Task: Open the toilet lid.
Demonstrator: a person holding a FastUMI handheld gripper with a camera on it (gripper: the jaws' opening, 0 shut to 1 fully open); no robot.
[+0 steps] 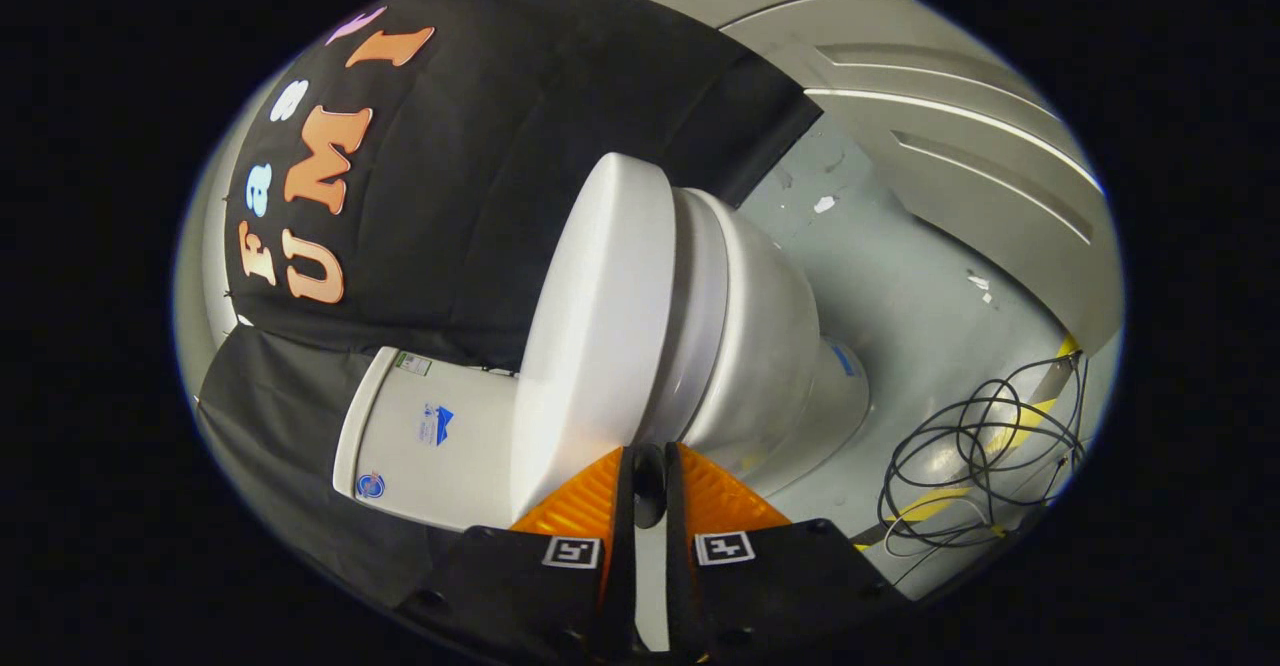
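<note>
The view is rolled over on its side, so the white ceramic toilet appears tipped, its glossy white oval plastic lid facing left toward the black cloth wall and its bowl bulging to the right. The lid lies down on the seat, a thin dark seam running between the two, and its near edge sits right at the tips of the fingers. The gripper has its two fingers drawn narrow, with a slim gap between them; the lid's rim lines up with that gap just ahead of the tips, but whether both fingers press on it cannot be told. Each finger carries a small square black-and-white marker near its base. To the left of the lid stands the white rectangular cistern, bearing a few small stickers, its back against the black cloth. Right of the bowl, the pale grey floor shows scattered scuffs and white flecks. Farther right, a tangle of thin black cables lies looped over a yellow stripe on the floor. Beyond that, grey moulded panels with raised ribs curve along the far side
</note>
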